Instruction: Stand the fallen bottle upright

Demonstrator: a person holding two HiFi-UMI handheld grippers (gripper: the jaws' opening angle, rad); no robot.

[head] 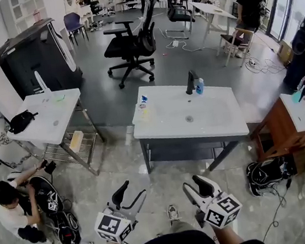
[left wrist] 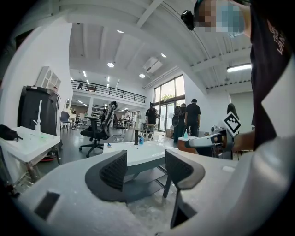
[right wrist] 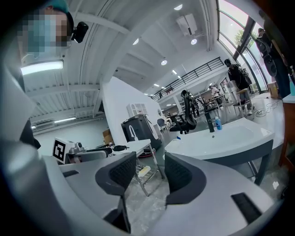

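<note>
Head view: left claw (head: 134, 188) and right claw (head: 193, 182) are spread, empty, well short of the white tabletop (head: 220, 125); the pale blue-labelled bottle (head: 143, 106) lying at its left edge could be knocked off by a careless reach.

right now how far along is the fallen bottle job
Nothing looks done: the small pale bottle with a blue top appears to lie on its side near the left edge of the white basin table. In hand: nothing. The left gripper and right gripper are open and empty, well short of the table. What is left is the whole job: reach the bottle, grip it and stand it upright.
</note>
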